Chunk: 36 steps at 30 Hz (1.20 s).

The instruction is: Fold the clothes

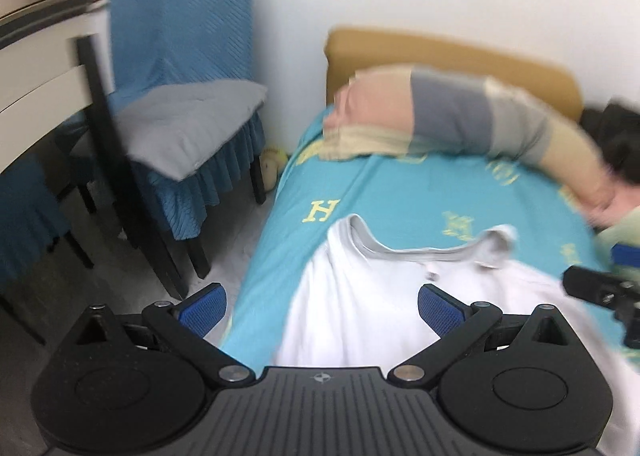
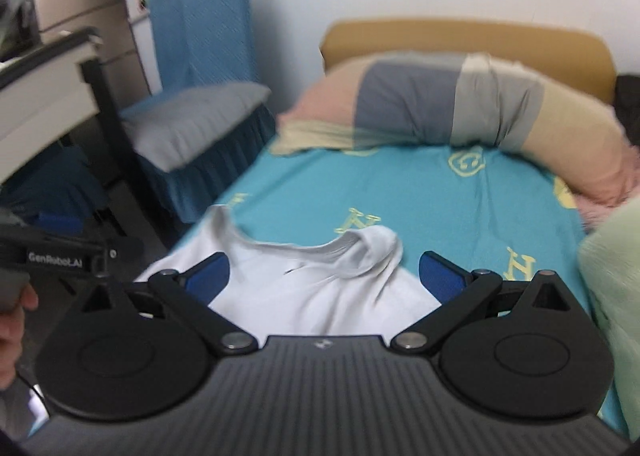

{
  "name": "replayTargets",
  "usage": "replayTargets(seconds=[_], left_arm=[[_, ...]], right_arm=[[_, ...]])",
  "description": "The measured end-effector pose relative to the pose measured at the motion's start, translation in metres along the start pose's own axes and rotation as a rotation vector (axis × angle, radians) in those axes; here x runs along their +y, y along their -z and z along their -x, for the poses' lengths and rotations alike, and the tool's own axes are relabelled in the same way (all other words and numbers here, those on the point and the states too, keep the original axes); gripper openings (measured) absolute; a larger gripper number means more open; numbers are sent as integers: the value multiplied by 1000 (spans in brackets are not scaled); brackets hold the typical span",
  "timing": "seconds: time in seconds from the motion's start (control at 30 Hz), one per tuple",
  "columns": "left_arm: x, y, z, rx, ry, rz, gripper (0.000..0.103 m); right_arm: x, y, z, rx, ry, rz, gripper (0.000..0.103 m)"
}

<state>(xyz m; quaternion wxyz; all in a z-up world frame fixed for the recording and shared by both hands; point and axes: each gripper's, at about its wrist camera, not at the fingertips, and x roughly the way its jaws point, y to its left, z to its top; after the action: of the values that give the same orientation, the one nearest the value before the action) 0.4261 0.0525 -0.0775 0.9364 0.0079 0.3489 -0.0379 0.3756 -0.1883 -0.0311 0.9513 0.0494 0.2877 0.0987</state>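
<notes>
Left gripper (image 1: pixel 322 306): jaws apart, empty, poised over the near left part of a white shirt (image 1: pixel 360 316). Right gripper (image 2: pixel 324 280): jaws apart, empty, above the same shirt (image 2: pixel 304 288), its blue pads (image 2: pixel 210 280) either side of the collar (image 2: pixel 340 248). The shirt lies flat on the near end of a turquoise sheet (image 2: pixel 400 191), collar toward a long bolster (image 2: pixel 480 111) by the headboard (image 2: pixel 460 35). A chair (image 1: pixel 192 127) with a grey cushion (image 1: pixel 192 127) stands left of the bed.

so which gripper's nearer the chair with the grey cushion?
Left. The left gripper hangs over the bed's chair-side edge; the right gripper is over the white shirt, farther from the chair.
</notes>
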Motion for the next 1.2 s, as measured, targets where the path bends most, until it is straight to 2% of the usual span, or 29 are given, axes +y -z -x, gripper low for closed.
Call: replayTargets(seconds=[0.07,0.3,0.43,0.6,0.77,0.83,0.97,1.07,1.2], left_arm=[[2,24,46,-44,22,42,103],[-16,104,207,-143,54,10,102],[-17,144,261,-121,47,33,98],[-4,175,304,-74,46,114,95],[10,175,315,-107,24,148,95],[21,173,304,-86,13,206,94],[56,168,269,-31,-1,382,84],[83,168,242,-23,-28,508,77],[105,172,203,11,-10,580,76]], right_arm=[[16,11,42,-39,0,5,103],[47,55,189,-169,11,-29,103],[57,88,259,-226,27,-40,103],[61,126,315,-263,42,-40,103],[63,135,328,-282,72,-6,103],[60,138,329,-291,75,-26,103],[50,152,317,-298,77,-77,103],[42,165,301,-265,87,-105,103],[34,174,276,-191,96,-146,103]])
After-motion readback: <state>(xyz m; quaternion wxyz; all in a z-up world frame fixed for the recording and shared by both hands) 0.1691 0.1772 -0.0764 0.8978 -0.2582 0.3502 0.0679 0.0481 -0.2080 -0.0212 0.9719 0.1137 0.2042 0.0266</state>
